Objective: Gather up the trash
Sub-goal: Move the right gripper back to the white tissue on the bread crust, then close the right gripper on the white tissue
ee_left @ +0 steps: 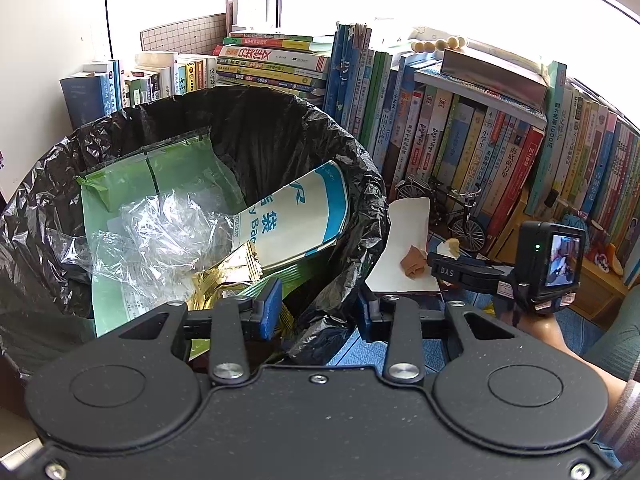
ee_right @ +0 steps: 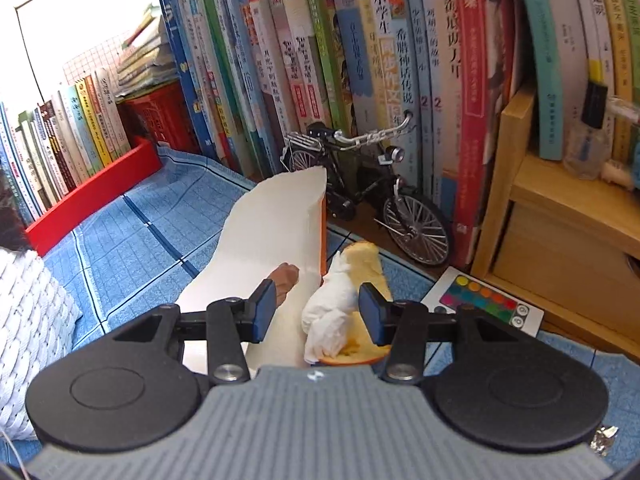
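**Bin held at the left, tissue and bread between the right pads**

At the far left we see the bin (ee_left: 192, 184) lined with a black bag (ee_left: 348, 184) and holding a green packet (ee_left: 120, 184), clear plastic film (ee_left: 168, 224), a gold wrapper (ee_left: 224, 280) and a white-and-blue bag (ee_left: 296, 220). Our left hand-held gripper (ee_left: 316, 304) is clamped on the bag-covered rim: one blue pad sits inside the bin, the other outside.

Just right of the bin, a white sheet of paper (ee_right: 272, 220) lies on the blue cloth (ee_right: 132, 240), with a small brown scrap (ee_right: 286, 276) on it. Beside the paper's right edge lies a crumpled white tissue (ee_right: 328, 312) on a piece of bread (ee_right: 370, 264). Our right hand-held gripper (ee_right: 316, 312) stands open around them, pads not touching either.

Further right we see a toy bicycle (ee_right: 360, 192) against the row of books (ee_right: 360, 60), then a remote with coloured buttons (ee_right: 488, 300) and a wooden shelf (ee_right: 560, 220).
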The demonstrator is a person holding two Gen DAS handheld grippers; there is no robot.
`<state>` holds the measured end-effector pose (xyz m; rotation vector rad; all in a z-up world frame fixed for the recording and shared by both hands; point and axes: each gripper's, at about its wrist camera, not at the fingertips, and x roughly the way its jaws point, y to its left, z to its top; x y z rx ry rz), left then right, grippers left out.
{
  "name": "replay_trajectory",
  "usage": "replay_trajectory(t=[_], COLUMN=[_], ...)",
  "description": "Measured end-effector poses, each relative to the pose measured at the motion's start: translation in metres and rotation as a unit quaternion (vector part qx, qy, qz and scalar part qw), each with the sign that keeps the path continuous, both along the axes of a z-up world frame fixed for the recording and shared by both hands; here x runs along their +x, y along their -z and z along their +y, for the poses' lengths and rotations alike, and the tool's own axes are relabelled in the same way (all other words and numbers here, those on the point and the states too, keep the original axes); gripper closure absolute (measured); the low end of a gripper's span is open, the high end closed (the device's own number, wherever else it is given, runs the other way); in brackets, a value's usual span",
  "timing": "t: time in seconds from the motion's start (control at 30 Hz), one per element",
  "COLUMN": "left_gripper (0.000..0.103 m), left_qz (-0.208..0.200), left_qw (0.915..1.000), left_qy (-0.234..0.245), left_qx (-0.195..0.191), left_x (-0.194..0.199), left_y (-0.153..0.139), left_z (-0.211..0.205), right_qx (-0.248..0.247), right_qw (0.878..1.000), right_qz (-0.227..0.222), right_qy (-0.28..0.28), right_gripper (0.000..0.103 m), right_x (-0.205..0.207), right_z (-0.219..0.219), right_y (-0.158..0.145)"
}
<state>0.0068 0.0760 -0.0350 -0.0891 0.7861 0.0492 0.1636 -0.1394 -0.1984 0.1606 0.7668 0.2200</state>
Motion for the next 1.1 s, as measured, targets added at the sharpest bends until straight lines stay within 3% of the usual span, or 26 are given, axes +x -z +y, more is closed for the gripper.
replay_trajectory(t=[0.17,0.27,0.37,0.43,0.53,0.7,0.73,0.87,0.9,1.1], left_gripper=[0.068,0.068,0.068,0.068,0.068,0.068,0.068,0.068,0.068,0.066], left_qz=[0.000,-0.001,-0.001,-0.001,-0.001,-0.001,-0.001,-0.001,-0.001,0.001], left_qw=[1.0000,1.0000,1.0000,1.0000,1.0000,1.0000,1.0000,1.0000,1.0000,1.0000], left_qy=[0.002,0.002,0.002,0.003,0.002,0.002,0.002,0.002,0.002,0.002], left_qx=[0.001,0.002,0.002,0.003,0.003,0.003,0.003,0.003,0.003,0.001], left_x=[0.000,0.000,-0.001,-0.001,-0.001,-0.001,-0.001,0.000,0.000,0.000], left_y=[0.000,0.000,0.000,0.000,0.000,0.000,0.000,0.001,0.001,0.002], left_z=[0.000,-0.001,-0.001,-0.001,-0.001,-0.001,-0.001,-0.001,-0.001,0.000], right_qx=[-0.008,-0.010,-0.010,0.004,0.033,0.031,0.027,0.031,0.024,-0.003], right_qw=[1.000,1.000,1.000,1.000,0.999,0.999,0.999,0.999,0.999,1.000], right_qz=[0.002,0.001,-0.004,-0.004,-0.004,-0.008,-0.011,-0.014,-0.015,-0.009], right_qy=[-0.006,-0.009,-0.006,0.006,0.024,0.025,0.026,0.023,0.021,0.014], right_gripper=[0.049,0.054,0.063,0.077,0.079,0.081,0.081,0.047,0.043,0.043], right_x=[0.002,0.001,-0.002,-0.007,-0.016,-0.022,-0.022,-0.020,-0.018,-0.006], right_z=[0.003,0.003,0.001,-0.005,-0.016,-0.020,-0.020,-0.018,-0.016,-0.005], right_y=[0.004,0.003,-0.002,-0.006,-0.010,-0.014,-0.015,-0.014,-0.013,-0.004])
